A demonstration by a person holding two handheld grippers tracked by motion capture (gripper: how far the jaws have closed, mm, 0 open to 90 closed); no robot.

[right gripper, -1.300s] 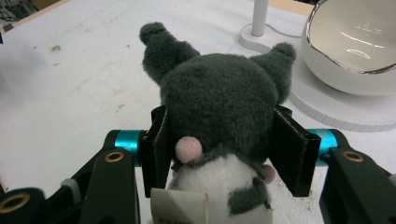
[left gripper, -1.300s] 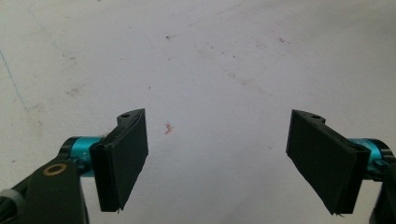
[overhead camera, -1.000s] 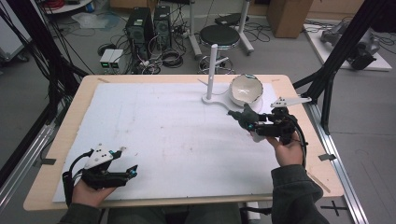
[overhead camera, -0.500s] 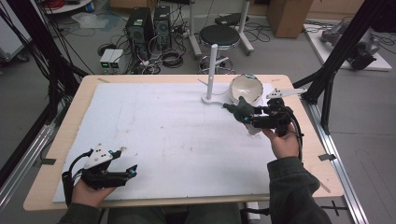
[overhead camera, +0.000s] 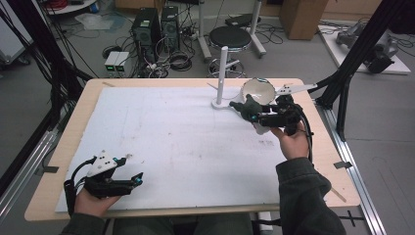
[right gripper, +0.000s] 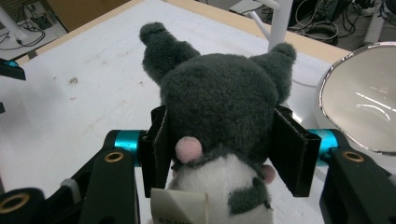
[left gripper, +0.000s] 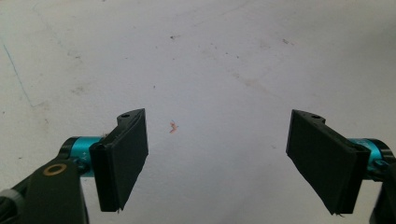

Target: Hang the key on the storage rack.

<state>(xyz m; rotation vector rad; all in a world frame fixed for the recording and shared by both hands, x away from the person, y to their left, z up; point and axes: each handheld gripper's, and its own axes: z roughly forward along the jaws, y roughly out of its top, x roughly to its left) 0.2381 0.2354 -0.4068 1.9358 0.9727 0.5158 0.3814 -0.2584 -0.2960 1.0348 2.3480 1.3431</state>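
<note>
Right tongs [right gripper: 219, 154] clamping plush toy [right gripper: 219, 102], just beside bowl [right gripper: 359, 93]

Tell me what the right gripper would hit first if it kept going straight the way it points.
Probably the white post. The right gripper, shut on the plush toy, points left across the table toward the post's base; the bowl lies just off that line, though depth is unclear.
</note>
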